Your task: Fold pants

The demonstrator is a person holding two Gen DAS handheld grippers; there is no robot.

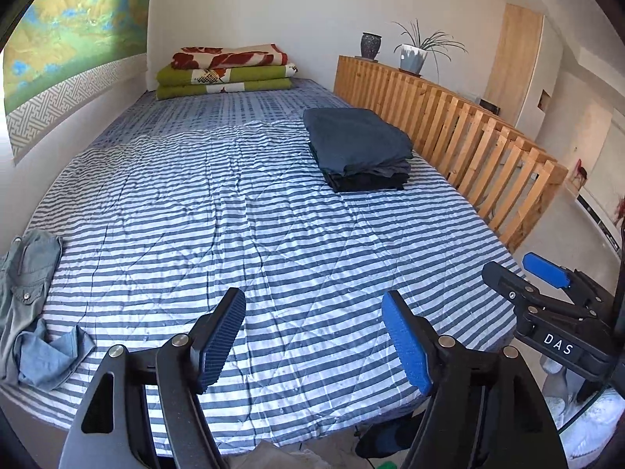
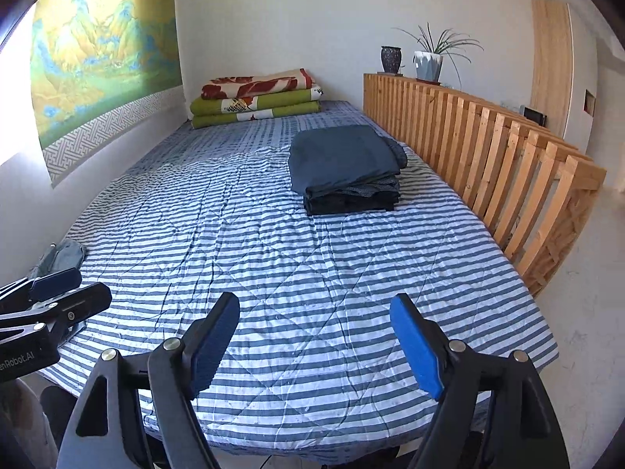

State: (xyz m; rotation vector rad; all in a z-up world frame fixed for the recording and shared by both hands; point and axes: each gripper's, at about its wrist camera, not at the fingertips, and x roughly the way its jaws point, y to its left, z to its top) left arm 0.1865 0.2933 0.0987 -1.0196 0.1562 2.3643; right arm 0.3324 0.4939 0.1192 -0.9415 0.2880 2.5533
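Left edge of bed (image 1: 242, 195): wall with a landscape hanging (image 1: 74, 31), and a crumpled heap of unfolded pants (image 1: 27, 297), grey-green over pale blue denim, lying at the near left corner of the striped quilt (image 2: 312, 273), partly over the edge. Middle of the quilt: bare, wrinkled, wide open room across it from the near edge up to the far end. Far end, against the back wall: stack of folded blankets (image 1: 226, 72), green below, red-flowered on top. Right half, further back: neat stack of folded dark pants (image 2: 345, 168), blue-grey on top of black, lying near the right edge, just beside the slatted wooden rail (image 2: 488, 144) that bounds that side. On the rail's top: dark vase (image 1: 370, 45) and potted plant (image 1: 414, 54). Beyond the rail, pale floor and a wooden door panel. Left claw (image 1: 316, 340): over the near edge of the bed, pitched down toward the quilt, fingers spread wide, nothing between them. Right claw (image 2: 318, 342): beside it to the right, same downward pitch, likewise spread, holding nothing. Neither touches any cloth.
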